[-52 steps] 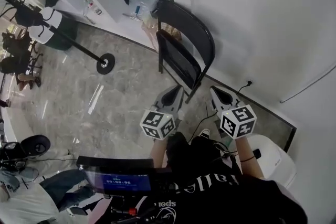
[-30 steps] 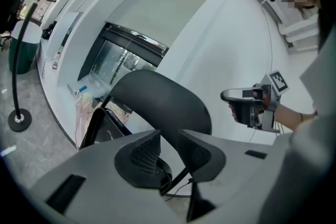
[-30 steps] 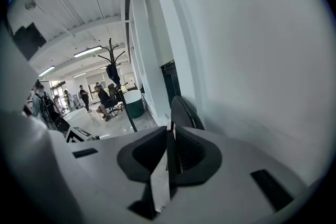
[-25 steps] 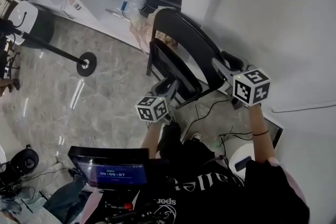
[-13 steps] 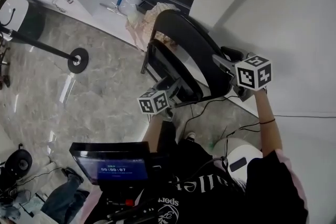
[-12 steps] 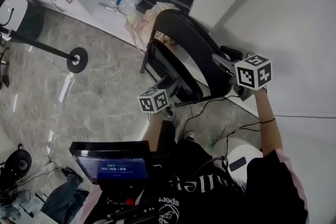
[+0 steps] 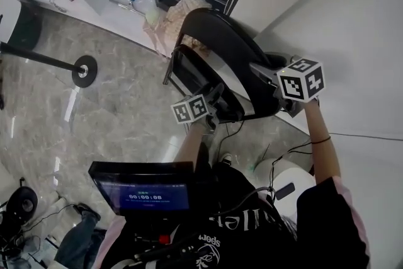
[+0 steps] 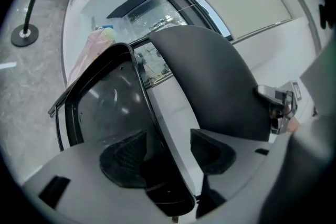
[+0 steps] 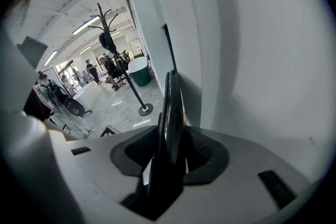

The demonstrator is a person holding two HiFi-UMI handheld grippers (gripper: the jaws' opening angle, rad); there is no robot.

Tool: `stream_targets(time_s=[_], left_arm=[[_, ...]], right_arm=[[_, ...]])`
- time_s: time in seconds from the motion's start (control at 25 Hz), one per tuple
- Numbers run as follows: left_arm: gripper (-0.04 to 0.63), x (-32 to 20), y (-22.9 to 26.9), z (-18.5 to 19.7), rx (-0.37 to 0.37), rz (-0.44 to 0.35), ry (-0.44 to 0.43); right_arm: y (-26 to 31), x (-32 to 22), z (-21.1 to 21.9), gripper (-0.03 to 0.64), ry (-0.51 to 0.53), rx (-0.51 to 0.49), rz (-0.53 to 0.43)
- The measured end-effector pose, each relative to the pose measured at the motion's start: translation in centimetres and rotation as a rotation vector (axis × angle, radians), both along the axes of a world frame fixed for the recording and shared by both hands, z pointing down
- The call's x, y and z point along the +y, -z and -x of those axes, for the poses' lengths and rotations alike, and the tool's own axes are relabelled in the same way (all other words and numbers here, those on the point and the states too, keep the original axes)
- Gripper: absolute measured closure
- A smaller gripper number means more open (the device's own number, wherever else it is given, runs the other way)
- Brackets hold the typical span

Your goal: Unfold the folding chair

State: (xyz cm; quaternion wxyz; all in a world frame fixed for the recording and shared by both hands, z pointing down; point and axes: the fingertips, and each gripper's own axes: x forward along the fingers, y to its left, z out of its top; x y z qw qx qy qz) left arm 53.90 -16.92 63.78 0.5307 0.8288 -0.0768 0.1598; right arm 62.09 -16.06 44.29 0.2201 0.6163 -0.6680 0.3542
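Observation:
A black folding chair leans folded against the white wall. My left gripper is at the near edge of its seat. In the left gripper view the seat's frame tube runs between the pads of the left gripper, with a gap on the right side; these jaws have just been opening. My right gripper straddles the side rim of the backrest. In the right gripper view the backrest stands edge-on between the pads of the right gripper. Those jaws have just been closing a little, and a sliver of gap shows on the left.
The wall is right behind the chair. A stand with a round base is on the marble floor to the left. Bags and clutter lie behind the chair. Cables and a white device sit by my feet.
Both grippers have closed in on the chair. The left one dropped to the seat's edge and took the tube between its jaws; the right one settled over the backrest rim.

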Motion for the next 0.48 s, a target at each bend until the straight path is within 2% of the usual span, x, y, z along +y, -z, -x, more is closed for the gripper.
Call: stream_targets(time_s=[0.04, 0.2, 0.32, 0.36, 0.44, 0.48], left_arm=[[0.350, -0.1, -0.1, -0.5, 0.010, 0.018, 0.007], [0.350, -0.2, -0.3, -2.1, 0.021, 0.056, 0.005], [0.352, -0.3, -0.7, -2.4, 0.001, 0.079, 0.020], [0.363, -0.4, -1.0, -2.2, -0.008, 0.084, 0.035], [0.458, -0.7, -1.6, -1.9, -0.014, 0.097, 0.066], [0.461, -0.8, -1.7, -1.8, -0.007, 0.106, 0.077]], right_arm=[[-0.1, 0.0, -0.1, 0.469, -0.004, 0.003, 0.006], [-0.1, 0.0, 0.0, 0.479, -0.026, -0.026, 0.000], [0.2, 0.0, 0.2, 0.479, -0.032, -0.016, -0.005], [0.2, 0.0, 0.2, 0.479, -0.034, -0.013, -0.005], [0.1, 0.1, 0.1, 0.482, -0.038, -0.011, -0.005], [0.0, 0.1, 0.0, 0.483, -0.038, -0.011, -0.005]])
